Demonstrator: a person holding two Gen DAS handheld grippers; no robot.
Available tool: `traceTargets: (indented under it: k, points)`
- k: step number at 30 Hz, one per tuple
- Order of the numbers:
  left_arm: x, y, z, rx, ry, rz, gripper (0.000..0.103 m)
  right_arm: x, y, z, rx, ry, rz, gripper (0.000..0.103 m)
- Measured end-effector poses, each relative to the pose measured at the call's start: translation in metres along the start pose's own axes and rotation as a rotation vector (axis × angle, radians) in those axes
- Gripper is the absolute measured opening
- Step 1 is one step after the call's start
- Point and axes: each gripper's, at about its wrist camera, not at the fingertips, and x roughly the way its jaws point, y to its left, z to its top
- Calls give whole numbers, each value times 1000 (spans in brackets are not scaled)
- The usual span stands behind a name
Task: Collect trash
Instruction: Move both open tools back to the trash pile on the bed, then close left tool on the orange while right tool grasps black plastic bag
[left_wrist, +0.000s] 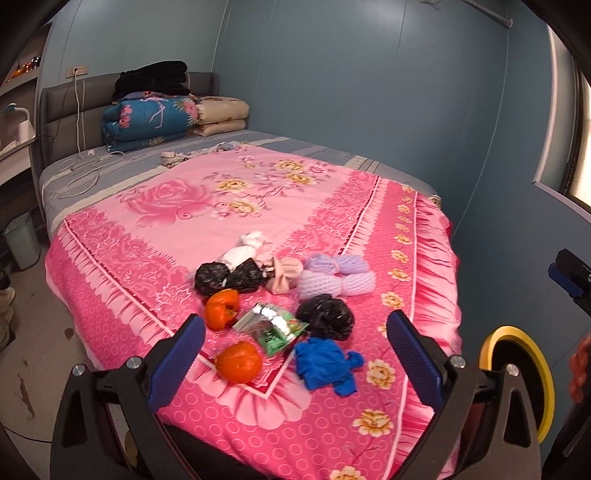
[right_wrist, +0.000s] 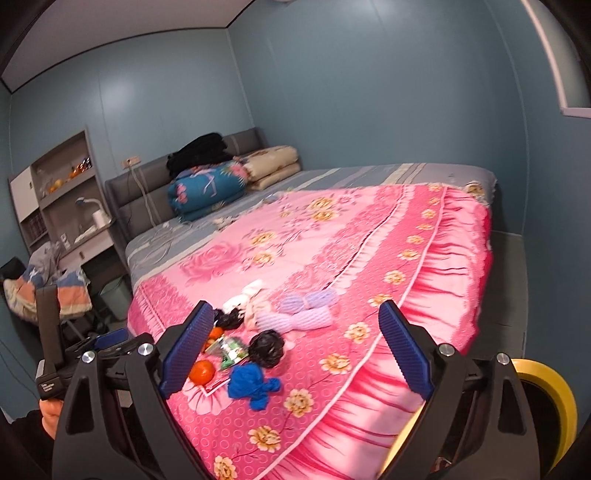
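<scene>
A heap of trash lies on the pink flowered blanket (left_wrist: 155, 266) near the foot of the bed. It holds a crumpled blue bag (left_wrist: 325, 363) (right_wrist: 253, 382), a green snack wrapper (left_wrist: 271, 326), black crumpled bags (left_wrist: 325, 317) (left_wrist: 231, 277), purple foam nets (left_wrist: 336, 277), a white foam net (left_wrist: 243, 251) and two orange fruits (left_wrist: 238, 362) (left_wrist: 221, 308). My left gripper (left_wrist: 295, 321) hangs open just short of the heap, nothing between its pads. My right gripper (right_wrist: 295, 308) is open and empty too, farther back over the bed's corner.
A yellow-rimmed round bin (left_wrist: 517, 380) (right_wrist: 546, 398) stands at the bed's near right corner. Folded quilts (left_wrist: 147, 122) and a white cable (left_wrist: 85, 166) lie by the headboard. A pale green bin (left_wrist: 22, 240) and a desk with shelves (right_wrist: 62, 192) stand left of the bed.
</scene>
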Motion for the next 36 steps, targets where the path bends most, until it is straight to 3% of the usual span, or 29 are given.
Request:
traceTargets:
  k: [15,29,36]
  points:
    - [53,47,-28,-75,121,77,95,91,33,-35,-37,194,100,87]
    - [114,68,-44,-116,261,76,95,228,26,-64,12,406,27,87]
    - [139,79,-50,-169,342,25,95,286,35,-78,13,490,-6,86]
